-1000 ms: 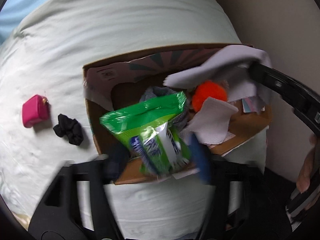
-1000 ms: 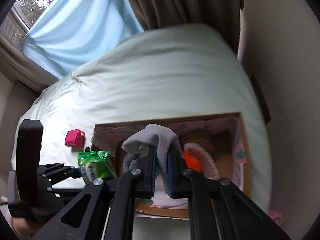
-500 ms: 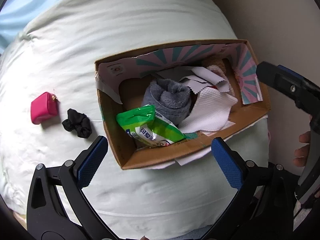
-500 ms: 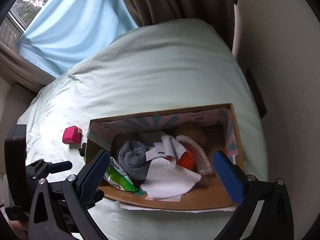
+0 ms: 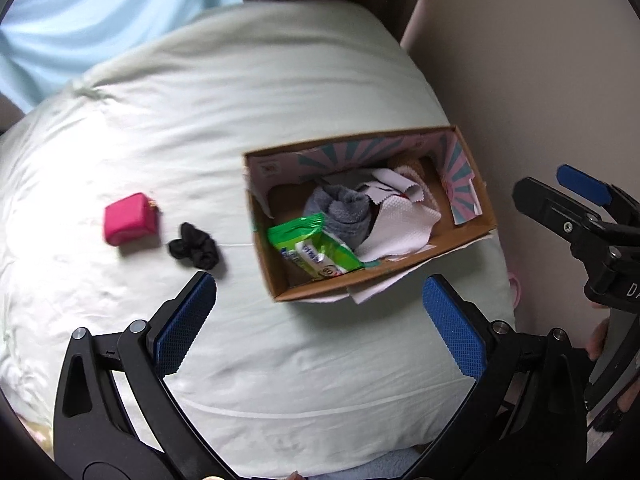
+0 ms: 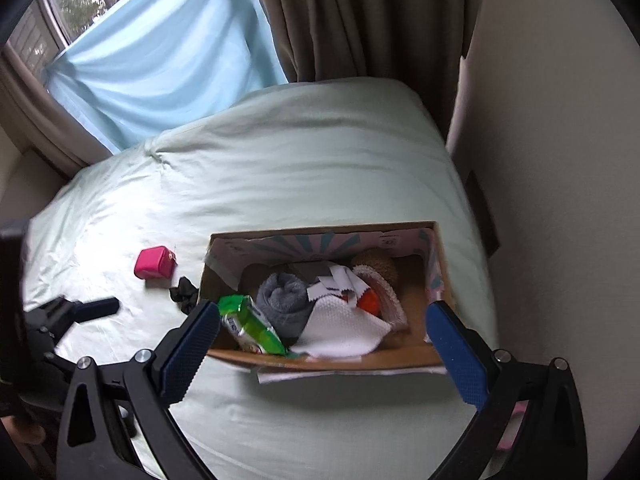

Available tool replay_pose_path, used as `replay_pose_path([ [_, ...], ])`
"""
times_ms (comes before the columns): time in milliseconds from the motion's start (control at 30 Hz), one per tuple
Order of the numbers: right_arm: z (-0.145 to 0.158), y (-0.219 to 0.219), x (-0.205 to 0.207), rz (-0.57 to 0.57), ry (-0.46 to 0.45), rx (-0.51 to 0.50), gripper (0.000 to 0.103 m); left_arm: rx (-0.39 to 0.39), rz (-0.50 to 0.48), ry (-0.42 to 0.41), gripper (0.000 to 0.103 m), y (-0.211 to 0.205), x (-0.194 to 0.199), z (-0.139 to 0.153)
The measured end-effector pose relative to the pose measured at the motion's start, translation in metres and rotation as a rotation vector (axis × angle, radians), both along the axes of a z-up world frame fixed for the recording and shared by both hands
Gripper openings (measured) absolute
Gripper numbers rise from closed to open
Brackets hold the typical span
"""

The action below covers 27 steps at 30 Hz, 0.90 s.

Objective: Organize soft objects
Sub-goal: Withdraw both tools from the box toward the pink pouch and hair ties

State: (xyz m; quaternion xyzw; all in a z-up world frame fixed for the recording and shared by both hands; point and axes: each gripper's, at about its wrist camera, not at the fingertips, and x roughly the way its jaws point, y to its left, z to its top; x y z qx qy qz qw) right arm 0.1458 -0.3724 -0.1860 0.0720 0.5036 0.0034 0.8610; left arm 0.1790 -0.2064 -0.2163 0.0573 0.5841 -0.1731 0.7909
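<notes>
With both of my tools spread wide and empty, the left gripper [image 5: 320, 320] and right gripper [image 6: 324, 344] hang above the bed [image 5: 280, 360]; beyond them the cardboard box [image 5: 312, 290] holds the packed items; further left lie the black scrunchie [image 5: 194, 249] and pink pouch [image 5: 129, 219]; I judge the scrunchie light and limp, best pinched across its bunched middle.
</notes>
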Motion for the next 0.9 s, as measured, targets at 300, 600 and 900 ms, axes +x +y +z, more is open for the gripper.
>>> replay_pose_path([
  [300, 0.068, 0.059, -0.042, -0.01, -0.112, -0.029, 0.102, -0.056, 0.062, -0.154, 0.103, 0.084, -0.035, 0.071],
  [600, 0.111, 0.154, -0.063, 0.054, -0.213, -0.045, 0.102, -0.085, 0.103, -0.268, 0.103, 0.187, -0.063, 0.113],
  [900, 0.106, 0.235, -0.072, 0.073, -0.232, 0.0, 0.102, -0.089, 0.095, -0.318, 0.103, 0.268, -0.075, 0.116],
])
